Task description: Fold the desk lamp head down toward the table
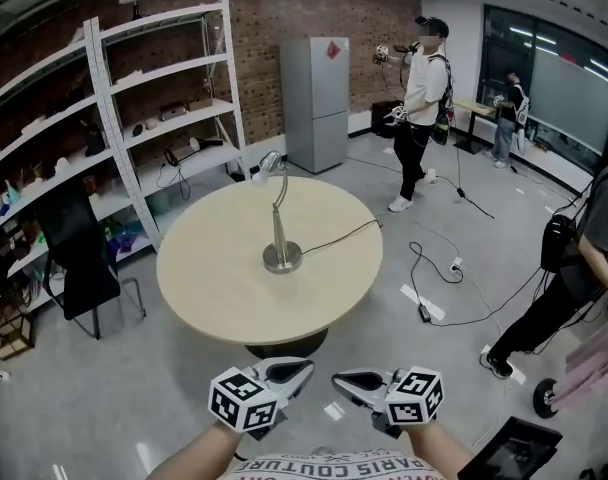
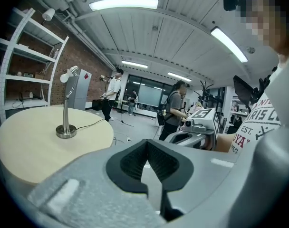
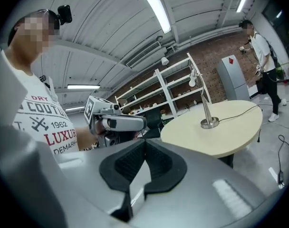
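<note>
Now | step: approach, desk lamp [image 1: 280, 223] upright at table [image 1: 209, 288] centre | left gripper [image 1: 302, 366], right gripper [image 1: 342, 379] clenched, empty, at 6 o'clock | next: reach 12 o'clock, push lamp head [image 1: 268, 164] down

Grey: left claw [image 1: 300, 369], right claw [image 1: 342, 378] (black-white marker cubes [image 1: 242, 400]); white printed shirt [image 1: 324, 465]

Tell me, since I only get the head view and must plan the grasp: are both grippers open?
Observer: No. The left gripper is shut, pads pressed together with nothing between them.
Operator: And the other one?
Observer: The right gripper is shut and empty too.
Operator: Is the lamp folded at all? From above I can't judge.
Observer: No. Seen from the side in the left gripper view, the desk lamp has its stem upright and its head raised at the top.
</note>
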A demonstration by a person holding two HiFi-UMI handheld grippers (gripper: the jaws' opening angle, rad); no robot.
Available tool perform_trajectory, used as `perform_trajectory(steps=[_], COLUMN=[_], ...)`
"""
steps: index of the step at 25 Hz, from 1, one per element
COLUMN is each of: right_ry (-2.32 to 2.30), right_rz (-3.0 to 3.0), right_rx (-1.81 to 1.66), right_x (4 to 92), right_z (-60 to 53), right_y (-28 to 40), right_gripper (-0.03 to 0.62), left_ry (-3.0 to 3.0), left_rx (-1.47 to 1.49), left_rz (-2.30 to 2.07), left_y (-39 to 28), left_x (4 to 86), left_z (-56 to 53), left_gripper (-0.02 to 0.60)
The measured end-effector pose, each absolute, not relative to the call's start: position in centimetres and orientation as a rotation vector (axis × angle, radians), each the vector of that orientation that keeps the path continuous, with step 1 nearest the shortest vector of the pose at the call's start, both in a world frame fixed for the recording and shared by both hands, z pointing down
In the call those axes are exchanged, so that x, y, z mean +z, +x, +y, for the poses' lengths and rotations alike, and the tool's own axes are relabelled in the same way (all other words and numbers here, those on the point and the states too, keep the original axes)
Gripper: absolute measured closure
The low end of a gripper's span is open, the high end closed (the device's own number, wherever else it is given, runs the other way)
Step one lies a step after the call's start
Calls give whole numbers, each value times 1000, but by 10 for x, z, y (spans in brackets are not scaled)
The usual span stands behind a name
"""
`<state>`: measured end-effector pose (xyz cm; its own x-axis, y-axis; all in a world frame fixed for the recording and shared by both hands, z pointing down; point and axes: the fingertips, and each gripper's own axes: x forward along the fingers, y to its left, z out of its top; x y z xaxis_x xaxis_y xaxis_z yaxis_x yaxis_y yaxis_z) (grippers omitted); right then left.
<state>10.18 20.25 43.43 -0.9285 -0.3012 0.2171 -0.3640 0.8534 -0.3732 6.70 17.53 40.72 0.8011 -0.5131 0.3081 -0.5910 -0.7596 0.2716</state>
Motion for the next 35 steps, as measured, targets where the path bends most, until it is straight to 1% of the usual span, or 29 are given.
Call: perform_trajectory(steps=[5, 13, 21, 28, 35], right_ry=[462, 395, 429, 418, 442], right_rz=[-2908, -2916, -2925, -2957, -2919], right_rx=[609, 500, 550, 625, 633], right_x=[427, 413, 424, 433, 443], right_z=[146, 107, 65, 8, -77], right_y=[84, 62, 59, 47, 30], right_gripper=[589, 589, 589, 589, 589], left_ry=[2614, 2639, 2619, 2571, 2519], left_rx=[327, 344, 281, 285, 338], left_rz=[-899, -970, -947, -972, -972], left_y=[47, 19, 7, -12, -32], left_x=[409, 395, 407, 427, 442], left_z=[116, 79, 62, 12, -62], left_gripper=[578, 578, 578, 578, 578])
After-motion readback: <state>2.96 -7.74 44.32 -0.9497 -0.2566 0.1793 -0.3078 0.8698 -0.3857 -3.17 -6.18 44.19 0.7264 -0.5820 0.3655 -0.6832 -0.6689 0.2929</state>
